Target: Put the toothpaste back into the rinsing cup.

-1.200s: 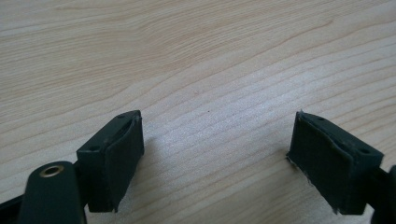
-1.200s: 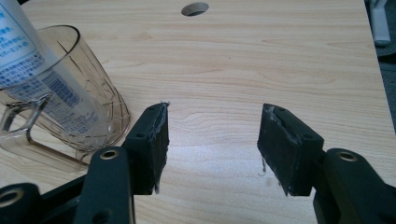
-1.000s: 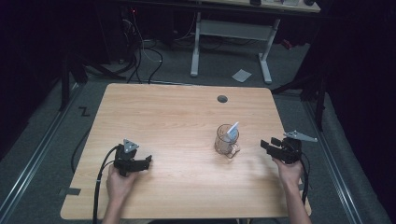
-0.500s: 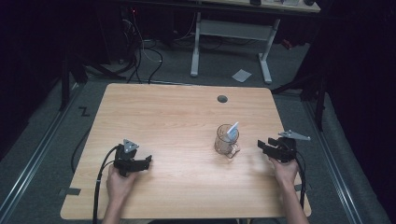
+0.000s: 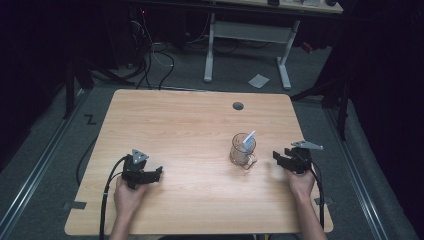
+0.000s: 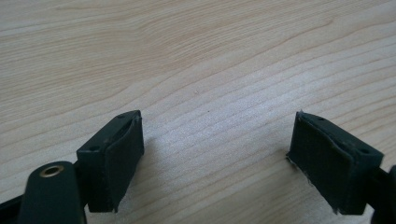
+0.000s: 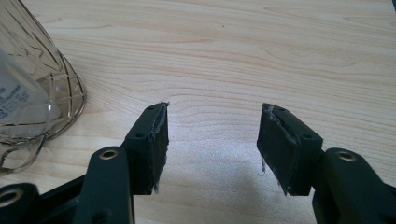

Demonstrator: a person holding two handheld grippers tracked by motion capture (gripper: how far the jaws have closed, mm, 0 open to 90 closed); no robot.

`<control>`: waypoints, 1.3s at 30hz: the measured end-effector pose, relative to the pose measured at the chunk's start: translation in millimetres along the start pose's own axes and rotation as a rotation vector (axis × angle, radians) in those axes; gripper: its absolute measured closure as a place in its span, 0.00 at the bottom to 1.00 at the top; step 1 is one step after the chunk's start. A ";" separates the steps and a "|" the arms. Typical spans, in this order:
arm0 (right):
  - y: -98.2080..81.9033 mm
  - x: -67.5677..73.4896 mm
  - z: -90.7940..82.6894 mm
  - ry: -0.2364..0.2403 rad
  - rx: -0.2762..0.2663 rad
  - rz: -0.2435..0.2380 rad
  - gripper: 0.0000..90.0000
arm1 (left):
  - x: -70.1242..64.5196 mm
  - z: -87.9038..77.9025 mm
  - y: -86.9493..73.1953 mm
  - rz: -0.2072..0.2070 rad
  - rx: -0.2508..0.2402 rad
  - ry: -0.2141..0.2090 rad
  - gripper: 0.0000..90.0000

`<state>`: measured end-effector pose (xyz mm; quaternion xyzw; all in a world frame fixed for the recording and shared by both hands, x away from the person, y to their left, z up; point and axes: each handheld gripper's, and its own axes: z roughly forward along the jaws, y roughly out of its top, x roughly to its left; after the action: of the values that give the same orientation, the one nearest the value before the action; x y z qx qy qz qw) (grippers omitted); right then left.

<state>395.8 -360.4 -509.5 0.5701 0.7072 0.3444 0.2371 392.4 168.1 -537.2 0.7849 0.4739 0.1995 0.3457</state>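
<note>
The right gripper (image 5: 281,158) sits low over the wooden counter (image 5: 175,120), jaws apart with nothing between them. Just beside it, toward the left gripper, stands a clear glass mug (image 5: 242,151), its handle turned toward the person. A white packet (image 5: 248,140) leans inside; its blue print is too blurred to read. The left gripper (image 5: 151,174) rests well apart from the mug, also spread open and empty.

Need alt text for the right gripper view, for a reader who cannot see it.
The right gripper holds its two black fingers open over a light wooden table, nothing between them. At the left edge stands a clear glass mug with a white packet inside, apart from the fingers.
</note>
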 end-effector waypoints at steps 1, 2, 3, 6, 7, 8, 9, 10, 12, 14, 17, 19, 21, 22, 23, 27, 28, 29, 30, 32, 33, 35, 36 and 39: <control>-0.2 0.4 1.0 -0.004 0.001 -0.004 0.48 | 0.0 0.0 0.0 0.000 0.000 0.000 0.20; -0.4 0.7 1.8 -0.007 0.003 -0.010 0.48 | 0.0 0.0 0.0 0.000 0.000 0.000 0.20; -0.6 0.9 2.3 -0.012 0.006 -0.012 0.48 | 0.0 0.0 0.0 0.000 0.000 0.000 0.20; -0.9 1.5 4.0 -0.019 0.009 -0.016 0.48 | 0.0 0.0 0.0 0.000 0.000 0.000 0.20; -1.1 1.8 4.7 -0.023 0.010 -0.018 0.48 | 0.0 0.0 0.0 0.000 0.000 0.000 0.20; -1.3 1.8 5.1 -0.024 0.014 -0.021 0.48 | 0.0 0.0 0.0 0.000 0.000 0.000 0.20; -1.5 2.0 5.5 -0.025 0.017 -0.022 0.48 | -0.1 0.0 0.0 0.000 0.000 0.000 0.20; -1.7 2.3 5.9 -0.028 0.021 -0.021 0.48 | 0.0 -0.1 0.0 0.000 0.001 -0.001 0.20; -2.2 2.3 6.5 -0.032 0.026 -0.024 0.48 | -0.1 0.0 0.0 0.000 0.000 0.000 0.20; -2.3 2.5 7.0 -0.033 0.027 -0.027 0.48 | 0.0 -0.1 0.0 0.000 0.002 -0.001 0.20; -2.4 3.0 8.1 -0.039 0.033 -0.030 0.48 | -0.1 0.0 0.0 0.000 0.000 0.000 0.20; -2.8 2.9 9.3 -0.040 0.038 -0.030 0.48 | -0.1 -0.1 0.0 0.000 0.002 -0.001 0.20; -3.2 2.3 10.5 -0.043 0.042 -0.029 0.48 | -0.1 -0.1 0.0 0.000 0.002 -0.001 0.20; -3.3 1.6 11.4 -0.042 0.040 -0.025 0.48 | -0.1 0.0 0.0 -0.001 0.000 0.000 0.20; -3.4 1.5 12.3 -0.038 0.039 -0.018 0.48 | -0.1 -0.1 0.0 0.000 0.001 -0.001 0.20; -5.6 3.9 17.6 -0.046 0.065 -0.037 0.47 | 0.0 -0.2 0.0 0.000 0.002 -0.001 0.20; -6.3 3.9 18.7 -0.045 0.069 -0.041 0.47 | -0.1 -0.1 0.0 0.000 0.002 -0.001 0.20; -6.9 3.9 19.3 -0.047 0.070 -0.043 0.47 | 0.0 -0.2 0.0 0.000 0.002 -0.001 0.20; -6.8 3.8 19.5 -0.047 0.068 -0.043 0.47 | -0.1 -0.1 0.0 0.000 0.000 0.000 0.20; -6.3 4.0 20.5 -0.042 0.067 -0.043 0.46 | -0.1 0.0 0.0 -0.001 0.000 0.000 0.20; -6.3 4.5 21.2 -0.045 0.065 -0.050 0.46 | -0.1 -0.1 0.0 0.000 0.002 -0.001 0.20; -7.1 4.9 22.0 -0.047 0.057 -0.058 0.44 | -0.1 -0.2 0.0 0.000 0.002 0.000 0.20; -8.3 4.7 22.6 -0.047 0.044 -0.061 0.44 | -0.1 -0.2 0.0 0.000 0.002 -0.001 0.20; -8.9 5.3 22.1 -0.051 0.044 -0.057 0.43 | -0.1 -0.2 0.0 0.000 0.002 -0.001 0.20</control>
<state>404.9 -351.5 -530.3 0.5634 0.7242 0.3074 0.2521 392.2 168.0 -537.1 0.7852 0.4741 0.1988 0.3452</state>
